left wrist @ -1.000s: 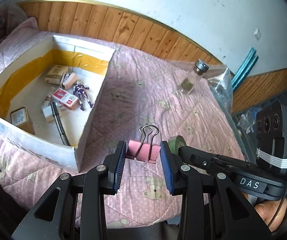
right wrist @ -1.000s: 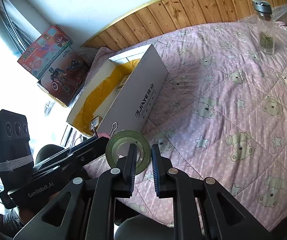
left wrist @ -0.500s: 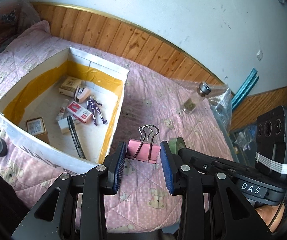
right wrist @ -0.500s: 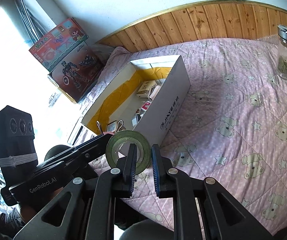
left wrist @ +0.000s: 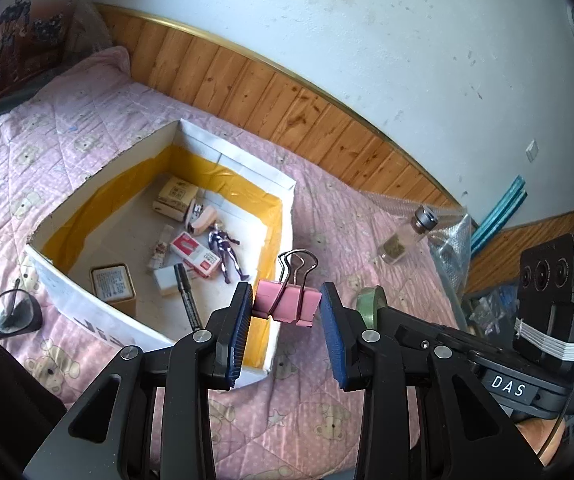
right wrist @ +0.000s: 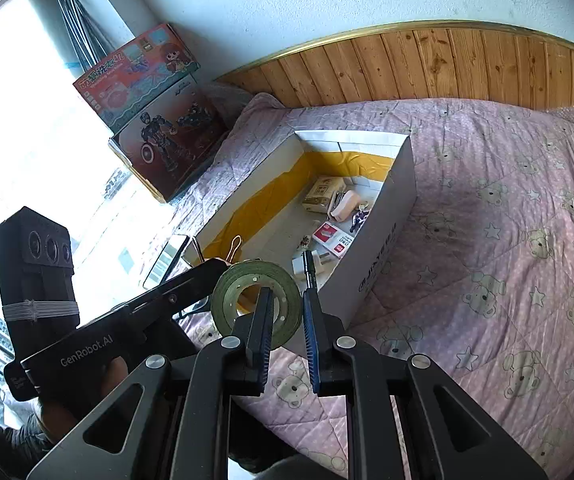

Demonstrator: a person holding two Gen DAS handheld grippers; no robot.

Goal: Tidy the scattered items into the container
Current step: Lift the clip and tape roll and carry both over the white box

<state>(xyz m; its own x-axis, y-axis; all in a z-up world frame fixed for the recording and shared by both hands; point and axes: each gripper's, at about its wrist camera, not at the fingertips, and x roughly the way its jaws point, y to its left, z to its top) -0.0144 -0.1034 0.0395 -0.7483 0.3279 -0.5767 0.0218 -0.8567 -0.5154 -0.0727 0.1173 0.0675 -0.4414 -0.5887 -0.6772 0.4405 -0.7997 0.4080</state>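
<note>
My left gripper [left wrist: 287,308] is shut on a pink binder clip [left wrist: 285,304] and holds it in the air above the near right corner of the white box [left wrist: 287,188]. The box has yellow tape inside and holds several small items: a toy figure [left wrist: 225,248], a black marker [left wrist: 187,296], small cartons. My right gripper [right wrist: 289,312] is shut on a green tape roll [right wrist: 247,300], held in the air near the box's near end [right wrist: 383,248]. The tape roll also shows in the left wrist view [left wrist: 371,306].
The box lies on a pink bear-print quilt [right wrist: 487,264]. A glass bottle with a metal cap [left wrist: 405,234] stands on the quilt to the right. Glasses [left wrist: 11,312] lie left of the box. Toy cartons [right wrist: 155,120] lean by the wall. A wood-panelled wall [left wrist: 287,92] is behind.
Both grippers rose and moved toward the box with their loads. The box now sits more centrally below the binder clip, and its inside shows in the right wrist view.
</note>
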